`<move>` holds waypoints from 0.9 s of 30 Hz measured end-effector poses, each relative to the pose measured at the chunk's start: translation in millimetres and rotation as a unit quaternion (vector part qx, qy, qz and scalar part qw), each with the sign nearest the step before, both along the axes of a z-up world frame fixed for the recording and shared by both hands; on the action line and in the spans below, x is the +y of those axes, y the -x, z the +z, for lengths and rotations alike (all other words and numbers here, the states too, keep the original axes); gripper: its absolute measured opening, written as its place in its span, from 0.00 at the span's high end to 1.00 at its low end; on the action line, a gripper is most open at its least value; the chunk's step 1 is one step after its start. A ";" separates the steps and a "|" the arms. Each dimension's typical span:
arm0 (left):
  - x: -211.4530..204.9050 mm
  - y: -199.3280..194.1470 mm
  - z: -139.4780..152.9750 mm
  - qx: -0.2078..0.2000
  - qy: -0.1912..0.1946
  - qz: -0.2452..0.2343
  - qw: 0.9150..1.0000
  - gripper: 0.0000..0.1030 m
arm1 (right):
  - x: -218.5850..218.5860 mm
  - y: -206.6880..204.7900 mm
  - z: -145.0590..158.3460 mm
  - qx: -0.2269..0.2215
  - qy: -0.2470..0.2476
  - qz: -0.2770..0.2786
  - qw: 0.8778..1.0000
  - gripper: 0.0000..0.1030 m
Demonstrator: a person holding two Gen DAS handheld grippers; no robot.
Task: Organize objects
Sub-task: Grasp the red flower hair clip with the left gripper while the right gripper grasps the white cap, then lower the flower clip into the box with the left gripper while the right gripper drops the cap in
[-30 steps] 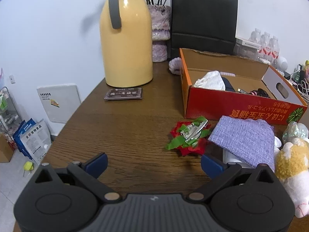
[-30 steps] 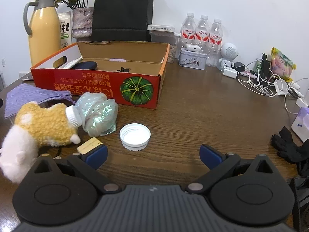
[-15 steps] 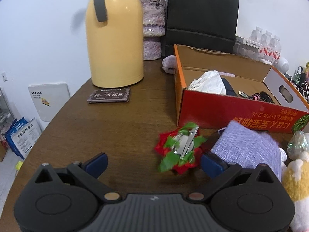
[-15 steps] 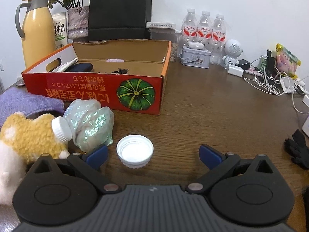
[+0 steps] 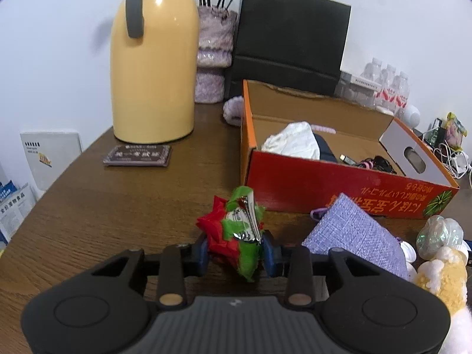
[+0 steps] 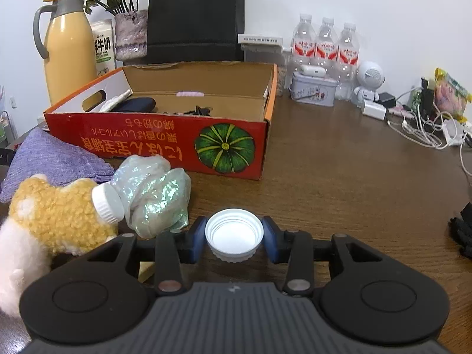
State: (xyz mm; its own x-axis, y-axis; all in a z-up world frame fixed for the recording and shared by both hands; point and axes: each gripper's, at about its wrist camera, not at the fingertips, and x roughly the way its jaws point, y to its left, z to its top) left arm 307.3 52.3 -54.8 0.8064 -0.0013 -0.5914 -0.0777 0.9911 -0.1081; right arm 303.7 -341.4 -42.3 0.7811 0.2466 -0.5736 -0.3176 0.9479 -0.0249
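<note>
A red and green fabric flower with a metal hair clip (image 5: 236, 227) lies on the brown table in the left wrist view. My left gripper (image 5: 235, 252) has its jaws closing on the flower, and both blue pads touch its petals. In the right wrist view a white screw lid (image 6: 234, 233) sits open side up between the pads of my right gripper (image 6: 234, 237), whose jaws are closing and press on its rim. Just behind both stands the open red cardboard box (image 5: 324, 188) (image 6: 141, 135), holding a white cloth, a dark case and some small items.
A purple woven pouch (image 5: 351, 236), a yellow plush toy (image 6: 53, 215) and a crumpled iridescent bottle (image 6: 153, 191) lie between the grippers. At the back stand a yellow thermos (image 5: 153, 67), a vase and a black bag (image 6: 194, 14). Water bottles, cables and a black glove (image 6: 461, 230) are on the right.
Both grippers went from wide open to closed in. The left one slid forward around the flower clip; the right one now has the white lid between its pads.
</note>
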 end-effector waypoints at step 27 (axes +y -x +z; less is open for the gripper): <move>-4.9 36.6 36.1 -0.054 0.004 0.041 0.998 0.68 | 12.4 26.1 29.4 -0.081 -0.032 -0.005 0.996 0.61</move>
State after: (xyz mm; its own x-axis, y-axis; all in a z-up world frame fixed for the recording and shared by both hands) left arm 270.7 47.4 -18.6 0.8632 0.0629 -0.5010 -0.1464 0.9808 -0.1290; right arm 277.7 -329.0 -12.9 0.8648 0.2707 -0.4229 -0.3056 0.9520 -0.0155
